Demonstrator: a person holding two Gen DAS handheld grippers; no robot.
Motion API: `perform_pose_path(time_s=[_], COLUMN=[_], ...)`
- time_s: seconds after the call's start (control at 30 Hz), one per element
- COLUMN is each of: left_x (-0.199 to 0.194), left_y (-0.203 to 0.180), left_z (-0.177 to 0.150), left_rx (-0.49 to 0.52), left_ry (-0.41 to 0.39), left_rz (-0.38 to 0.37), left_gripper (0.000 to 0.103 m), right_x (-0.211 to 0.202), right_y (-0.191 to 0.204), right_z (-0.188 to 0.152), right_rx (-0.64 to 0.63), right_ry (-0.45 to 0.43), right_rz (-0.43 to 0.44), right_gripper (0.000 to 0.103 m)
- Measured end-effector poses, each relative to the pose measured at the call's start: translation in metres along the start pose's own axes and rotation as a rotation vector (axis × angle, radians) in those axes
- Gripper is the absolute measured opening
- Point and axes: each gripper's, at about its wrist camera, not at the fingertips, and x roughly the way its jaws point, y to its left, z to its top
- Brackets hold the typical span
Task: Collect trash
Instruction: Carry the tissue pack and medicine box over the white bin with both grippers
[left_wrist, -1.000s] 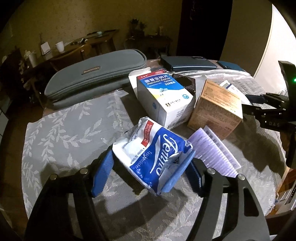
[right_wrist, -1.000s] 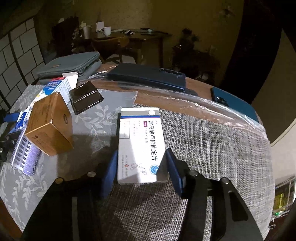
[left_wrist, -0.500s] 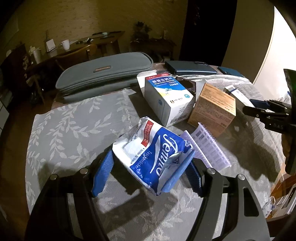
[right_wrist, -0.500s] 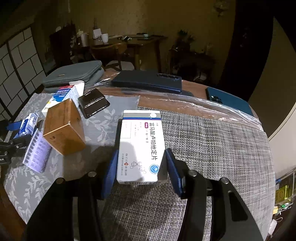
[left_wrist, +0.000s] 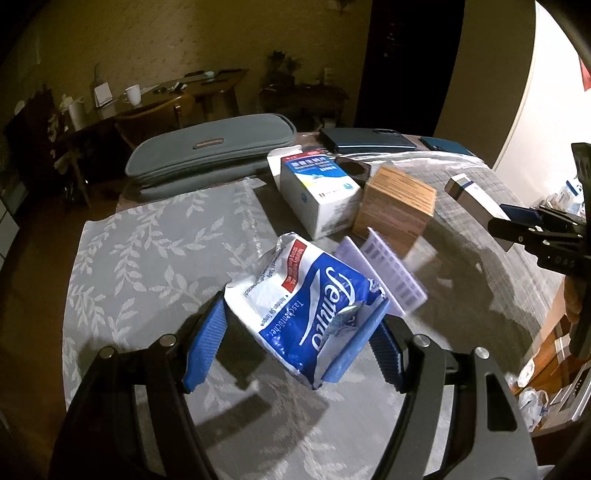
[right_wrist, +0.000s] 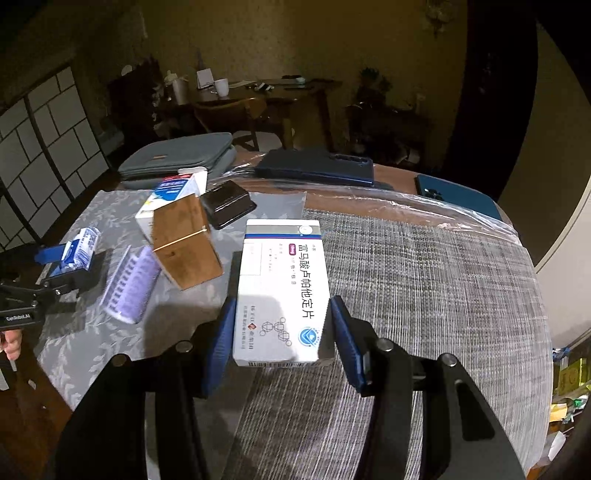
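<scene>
Left wrist view: our left claw pinches the crumpled tissue packet above the table. Right wrist view: our right claw clamps the white medicine box, also lifted. We should keep both squeezes firm while carrying them off.

My left gripper pinches a crumpled tissue pack above the leaf-print cloth; a purple tray and brown box lie beyond.
</scene>
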Motion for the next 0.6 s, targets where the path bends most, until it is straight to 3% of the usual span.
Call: perform_pose_path(time_s=[0.6], left_x=[-0.033], left_y=[-0.045], left_z=[-0.031], left_rx=[0.037], left_ry=[0.005], left_rz=[-0.013], left_gripper=[0.072], right_x=[-0.047], right_y=[0.026], right_z=[-0.047], right_rx=[0.009], right_ry=[0.01], right_rz=[0.034], right_gripper=[0.05])
